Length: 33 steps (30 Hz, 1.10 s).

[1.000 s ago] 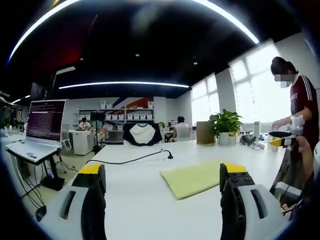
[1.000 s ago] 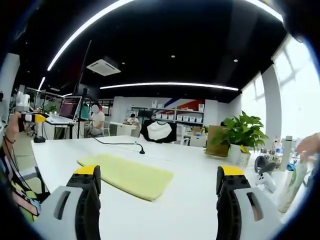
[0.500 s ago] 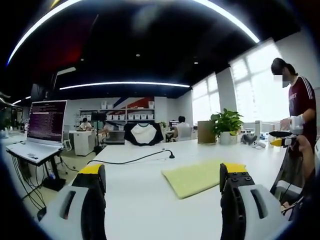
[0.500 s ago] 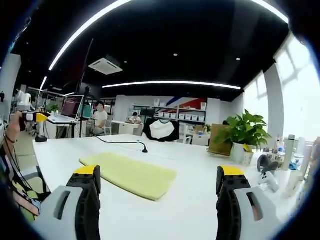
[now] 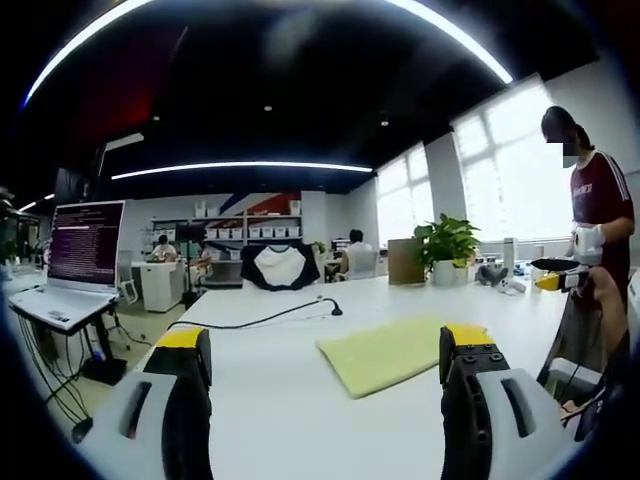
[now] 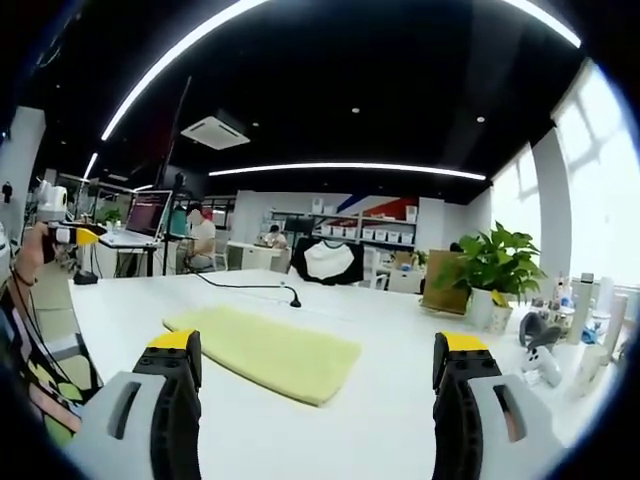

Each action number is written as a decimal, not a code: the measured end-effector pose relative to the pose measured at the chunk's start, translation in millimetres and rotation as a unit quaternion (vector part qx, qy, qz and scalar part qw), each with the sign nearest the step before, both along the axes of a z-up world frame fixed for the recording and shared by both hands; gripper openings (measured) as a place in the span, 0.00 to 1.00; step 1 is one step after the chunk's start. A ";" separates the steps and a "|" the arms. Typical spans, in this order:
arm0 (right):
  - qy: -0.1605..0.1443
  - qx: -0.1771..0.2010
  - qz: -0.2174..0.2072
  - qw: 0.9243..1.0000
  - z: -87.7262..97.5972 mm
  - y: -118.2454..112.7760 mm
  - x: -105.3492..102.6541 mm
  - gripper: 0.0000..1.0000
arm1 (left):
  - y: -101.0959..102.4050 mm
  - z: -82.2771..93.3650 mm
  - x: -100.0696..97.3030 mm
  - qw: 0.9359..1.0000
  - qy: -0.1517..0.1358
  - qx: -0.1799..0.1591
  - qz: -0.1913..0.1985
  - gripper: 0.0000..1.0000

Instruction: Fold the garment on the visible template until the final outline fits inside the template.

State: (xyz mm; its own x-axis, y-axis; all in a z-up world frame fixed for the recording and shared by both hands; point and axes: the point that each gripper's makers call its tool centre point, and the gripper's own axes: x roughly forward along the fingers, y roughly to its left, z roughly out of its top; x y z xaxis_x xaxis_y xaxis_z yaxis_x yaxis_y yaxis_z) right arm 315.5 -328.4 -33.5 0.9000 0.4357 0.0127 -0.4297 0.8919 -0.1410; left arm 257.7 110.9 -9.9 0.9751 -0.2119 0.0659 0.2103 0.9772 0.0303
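while both grippers, left gripper [image 5: 325, 365] and right gripper [image 6: 315, 365], hold their jaws wide apart and empty, the yellow garment [image 6: 265, 352] lies flat on the counter [image 6: 400, 400] at centre frame, seemingly already folded; no template is visible to me.

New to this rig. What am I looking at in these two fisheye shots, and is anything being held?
There is no robot arm here: a person holds a two-jaw gripper in each hand, and a fisheye camera rides on each one, looking forward along its jaws.

In the left gripper view, the grey, yellow-tipped jaws of the left gripper rise from the bottom edge. They stand wide apart and hold nothing. The right gripper view shows the right gripper the same way, open and empty.

Both cameras look across a white table. On it lies a yellow-green garment, flat and folded, ahead of the jaws and untouched. A black cable runs across the table behind it. Further back stand a potted plant and a laptop on a stand.
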 end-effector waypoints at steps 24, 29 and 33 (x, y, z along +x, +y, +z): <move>0.015 0.008 -0.004 1.000 -9.9 -4.2 6.4 0.99 | 0.0 -5.4 11.8 1.000 0.017 0.011 0.003 1.00; 0.007 0.010 -0.012 1.000 -5.3 -10.9 5.1 0.99 | -1.2 -6.3 12.4 1.000 0.019 0.013 0.000 1.00; 0.009 0.010 -0.016 1.000 -6.0 -13.8 5.4 0.99 | -3.3 -9.0 14.8 1.000 0.022 0.015 -0.002 1.00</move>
